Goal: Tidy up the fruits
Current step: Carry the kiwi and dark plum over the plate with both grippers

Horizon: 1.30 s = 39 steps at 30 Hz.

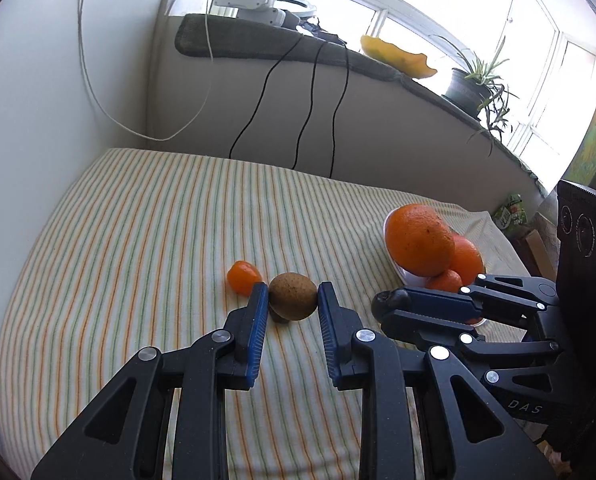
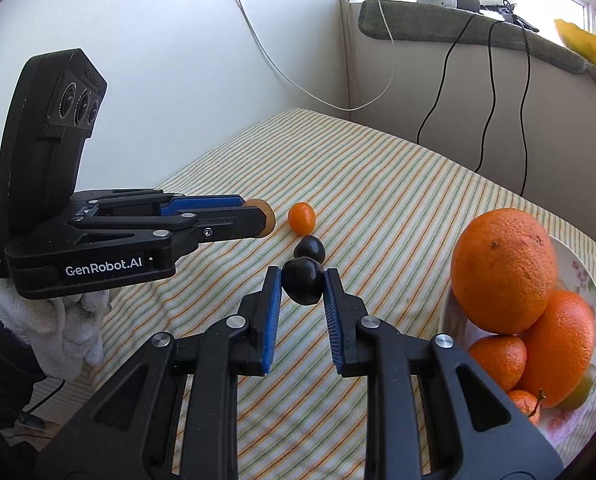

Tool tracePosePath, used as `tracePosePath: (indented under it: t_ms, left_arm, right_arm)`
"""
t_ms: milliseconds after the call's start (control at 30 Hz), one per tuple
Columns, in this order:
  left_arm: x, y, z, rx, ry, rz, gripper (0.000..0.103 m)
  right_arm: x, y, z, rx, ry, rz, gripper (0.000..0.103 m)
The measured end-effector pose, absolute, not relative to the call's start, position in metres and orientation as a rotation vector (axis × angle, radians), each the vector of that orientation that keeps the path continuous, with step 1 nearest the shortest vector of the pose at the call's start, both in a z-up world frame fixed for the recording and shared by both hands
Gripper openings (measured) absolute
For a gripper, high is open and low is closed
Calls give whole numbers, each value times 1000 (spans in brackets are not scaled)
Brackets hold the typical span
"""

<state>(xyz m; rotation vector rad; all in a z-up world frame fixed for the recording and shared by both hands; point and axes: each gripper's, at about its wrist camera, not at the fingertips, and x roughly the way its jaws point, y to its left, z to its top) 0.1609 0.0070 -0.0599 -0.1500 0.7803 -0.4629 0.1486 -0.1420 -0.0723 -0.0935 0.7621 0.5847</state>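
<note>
**Blue pads close on a kiwi and a dark plum**

Blue-padded fingers of the left gripper (image 1: pixel 292 294) sit on either side of a brown kiwi (image 1: pixel 292 296), the pads touching its flanks, so the tool grips the fruit just above the striped cloth (image 1: pixel 138 240). Behind the left finger, a small orange kumquat (image 1: pixel 242 277) lies on the cloth, just beside the kiwi.

The right gripper (image 2: pixel 302 280) clamps a dark plum (image 2: pixel 303 280) between its pads, low over the same cloth. A second dark plum (image 2: pixel 309 249) rests just beyond it, and the kumquat lies a little farther on, the three almost in a row.

To the right stands a white plate (image 2: pixel 585 272) with a floral rim, piled with fruit: a large orange (image 2: pixel 501 268) on top, a second orange (image 2: pixel 557 344) below it, and smaller tangerines (image 2: pixel 497 360) at the front. In the right wrist view, the left gripper's tips show the kiwi's end poking out.
</note>
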Motion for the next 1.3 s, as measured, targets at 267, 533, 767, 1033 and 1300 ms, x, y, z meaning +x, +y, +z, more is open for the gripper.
tracePosePath:
  t_ms: [267,533,767,1033,1300]
  left_arm:
    - [158,-32,-43,-111,753,-523,24]
    - [158,-68,-32,-78,736,-580,24]
    - [161,-95,-25,-58,727,-618,24]
    - [166,-122,-20,-30,723,-647,24]
    - [176,-149,-21,-6,735,-661,24]
  right_arm:
    - [138,-196,-50,-32,705,533,22]
    - [132,-248,-41,16,670,462,22]
    - [135,-286,-35,47,650,407,22]
    - [137,-319,-34,76,641,358,22]
    - [152,-341,-42,113,654,333,22]
